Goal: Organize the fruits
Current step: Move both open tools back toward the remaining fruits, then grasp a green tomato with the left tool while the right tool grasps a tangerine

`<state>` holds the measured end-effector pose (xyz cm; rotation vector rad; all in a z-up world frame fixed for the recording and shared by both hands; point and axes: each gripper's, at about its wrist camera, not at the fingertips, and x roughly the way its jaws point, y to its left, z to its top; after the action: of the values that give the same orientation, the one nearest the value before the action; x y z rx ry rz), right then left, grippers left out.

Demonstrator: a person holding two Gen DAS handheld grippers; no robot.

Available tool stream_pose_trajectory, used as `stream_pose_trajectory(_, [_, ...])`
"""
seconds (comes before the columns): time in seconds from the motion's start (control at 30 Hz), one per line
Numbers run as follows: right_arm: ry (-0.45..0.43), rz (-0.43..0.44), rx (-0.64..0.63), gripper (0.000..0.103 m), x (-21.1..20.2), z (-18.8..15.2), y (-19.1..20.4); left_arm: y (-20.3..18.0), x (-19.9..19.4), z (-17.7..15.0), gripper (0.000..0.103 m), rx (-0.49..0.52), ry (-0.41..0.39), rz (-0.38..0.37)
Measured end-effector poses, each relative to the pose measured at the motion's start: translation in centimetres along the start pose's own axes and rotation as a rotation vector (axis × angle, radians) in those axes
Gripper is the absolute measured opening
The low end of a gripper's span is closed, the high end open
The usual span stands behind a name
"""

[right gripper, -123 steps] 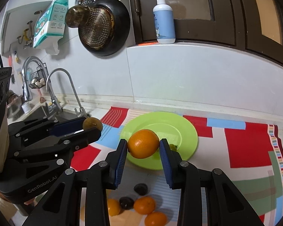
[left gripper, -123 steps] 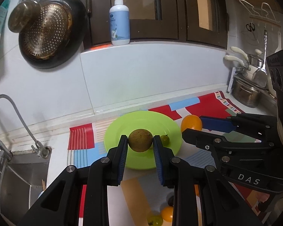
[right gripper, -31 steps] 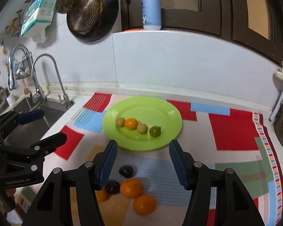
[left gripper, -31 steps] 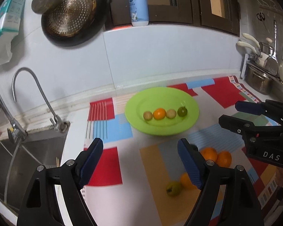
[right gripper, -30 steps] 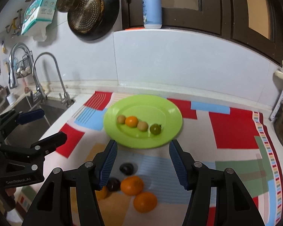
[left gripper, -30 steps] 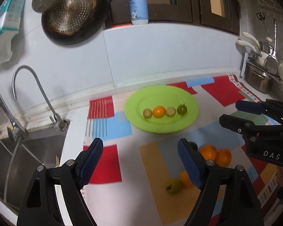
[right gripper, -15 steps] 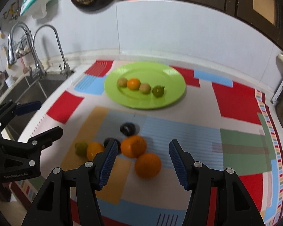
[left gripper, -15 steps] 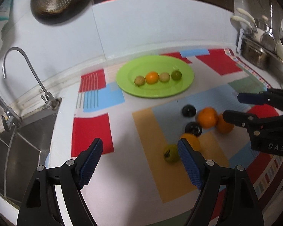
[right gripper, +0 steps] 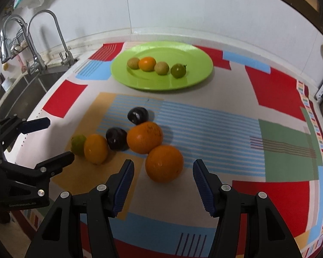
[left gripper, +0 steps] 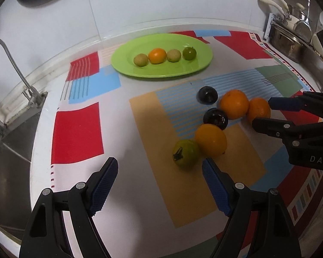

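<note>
A green plate (left gripper: 196, 64) (right gripper: 202, 75) at the back of the patterned mat holds a row of small fruits: a brownish one, a small orange, another brownish one and a green one. Nearer lie loose fruits: a green fruit (left gripper: 185, 153) (right gripper: 78, 142), a yellow-orange fruit (left gripper: 211, 140) (right gripper: 96, 148), two dark plums (left gripper: 215, 119) (right gripper: 137, 115) and two oranges (left gripper: 234, 105) (right gripper: 164, 166). My left gripper (left gripper: 160, 186) is open and empty just short of the green fruit. My right gripper (right gripper: 163, 188) is open and empty, its jaws either side of the nearest orange.
A sink with a tap (left gripper: 15, 71) (right gripper: 60, 34) lies to the left of the mat. A metal pot and utensil rack (left gripper: 288, 43) stand at the back right. The counter's front edge runs just below both grippers.
Both grippers have lowered and moved forward toward the loose fruits, which now look larger and closer. Several seconds ago each gripper held a fruit; those fruits now lie on the plate.
</note>
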<state>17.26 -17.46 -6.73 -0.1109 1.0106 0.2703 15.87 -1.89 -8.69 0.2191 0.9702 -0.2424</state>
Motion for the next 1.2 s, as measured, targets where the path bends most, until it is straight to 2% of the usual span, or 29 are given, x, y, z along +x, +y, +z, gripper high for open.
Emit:
stream_pose_trajectory(0.1, [0.01,0.009,0.008,0.058,0.4,0.0,-0.3,0.0,0.4,0.2,0.078,0.001,-0.003,-0.005])
stream_pose_trajectory(0.3, [0.017,0.027,0.015,0.056,1.0,0.1,-0.7,-0.1,1.0,0.3,0.067,0.001,-0.002,-0.026])
stream_pose_trajectory(0.47, [0.023,0.049,0.017,0.047,1.6,0.3,-0.7,-0.2,1.2,0.4,0.046,-0.001,-0.008,-0.058])
stream_pose_trajectory(0.67, [0.018,0.051,0.02,0.041,1.7,0.2,-0.8,-0.5,1.3,0.3,0.024,0.005,-0.012,-0.1])
stream_pose_trajectory(0.83, [0.016,0.057,0.023,0.041,1.6,0.1,-0.7,-0.8,1.2,0.3,0.024,0.017,-0.029,-0.098])
stream_pose_trajectory(0.93, [0.017,0.063,0.023,0.041,1.5,0.0,-0.7,-1.0,1.4,0.3,0.044,0.027,-0.022,-0.054])
stream_pose_trajectory(1.2, [0.011,0.051,0.021,0.041,1.4,-0.1,-0.6,-0.9,1.5,0.8,0.044,0.039,-0.05,-0.049])
